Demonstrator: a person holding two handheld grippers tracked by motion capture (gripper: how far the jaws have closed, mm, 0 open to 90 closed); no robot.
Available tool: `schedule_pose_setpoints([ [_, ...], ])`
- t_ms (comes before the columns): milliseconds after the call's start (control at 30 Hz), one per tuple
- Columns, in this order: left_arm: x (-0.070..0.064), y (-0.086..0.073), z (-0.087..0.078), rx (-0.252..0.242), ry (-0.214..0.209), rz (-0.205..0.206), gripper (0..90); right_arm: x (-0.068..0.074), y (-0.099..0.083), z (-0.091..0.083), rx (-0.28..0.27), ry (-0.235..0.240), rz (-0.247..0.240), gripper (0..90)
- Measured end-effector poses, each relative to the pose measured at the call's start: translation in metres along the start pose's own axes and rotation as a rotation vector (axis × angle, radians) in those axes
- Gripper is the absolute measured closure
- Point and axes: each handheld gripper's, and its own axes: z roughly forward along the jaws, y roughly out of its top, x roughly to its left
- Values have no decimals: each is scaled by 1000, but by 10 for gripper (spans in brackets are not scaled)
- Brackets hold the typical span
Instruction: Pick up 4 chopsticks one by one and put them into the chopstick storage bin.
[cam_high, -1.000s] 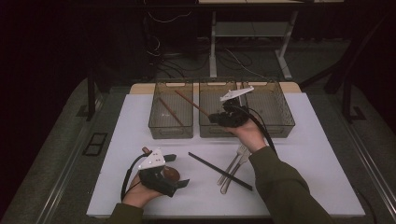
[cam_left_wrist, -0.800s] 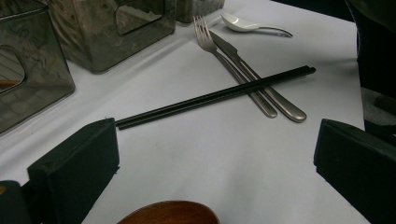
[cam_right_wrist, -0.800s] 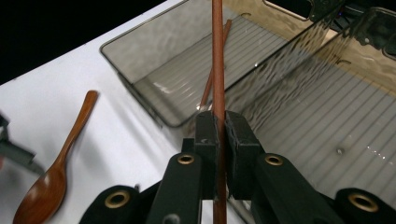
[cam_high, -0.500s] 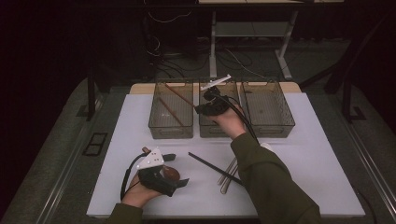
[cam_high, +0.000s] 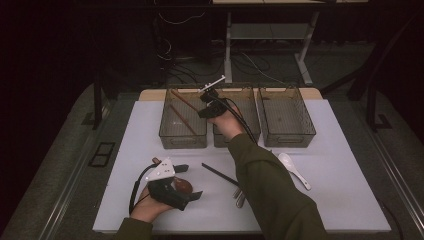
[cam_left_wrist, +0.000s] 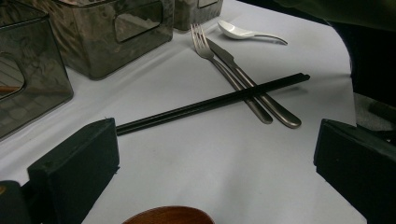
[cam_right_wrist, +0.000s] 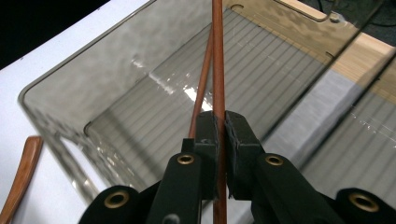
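Note:
My right gripper (cam_high: 204, 100) hangs over the left of three smoky clear bins (cam_high: 167, 131) at the back of the white table. In the right gripper view the gripper (cam_right_wrist: 220, 126) is shut on a brown chopstick (cam_right_wrist: 217, 56) that slants down into the bin beside a second brown chopstick (cam_right_wrist: 201, 88). Near the front edge my left gripper (cam_high: 187, 182) rests open around a wooden spoon (cam_high: 183, 188). The left gripper view has the gripper (cam_left_wrist: 217, 158) with its jaws wide apart and the spoon bowl (cam_left_wrist: 168, 215) low between them.
A pair of black chopsticks (cam_left_wrist: 210, 103) lies across a fork (cam_left_wrist: 224, 70) and a knife (cam_left_wrist: 254, 86) mid-table. A white spoon (cam_high: 295, 171) lies to the right. The middle bin (cam_high: 248, 131) and right bin (cam_high: 285, 135) stand beside the left one.
My right gripper has moved left and away from the person, from the middle bin to above the left bin, carrying the brown chopstick. The left gripper has stayed put.

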Motion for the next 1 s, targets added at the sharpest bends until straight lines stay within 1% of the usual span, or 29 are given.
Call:
schedule_pose_setpoints([
  [67,0,0,0,2,0,2,0,2,4,6,17,-16,13,837],
  [167,0,0,-1,-3,-3,1,0,4,8,15,31,-34,13,836],
  [233,1,0,-1,-5,-4,0,0,7,10,20,39,-30,12,836],
  [400,0,0,-1,-8,-6,0,0,14,13,29,70,-51,-14,836],
  [567,0,0,-1,-8,-8,2,0,17,13,34,84,-56,-16,826],
  [667,0,0,-1,-8,-7,1,0,18,13,33,73,-58,-18,721],
  [800,0,0,0,-7,-7,2,0,19,15,29,41,-42,-25,641],
  [900,0,0,0,-6,-6,2,0,18,16,24,26,-32,-31,594],
  [1000,0,0,-1,-6,-6,1,0,17,16,19,16,-18,-24,574],
])
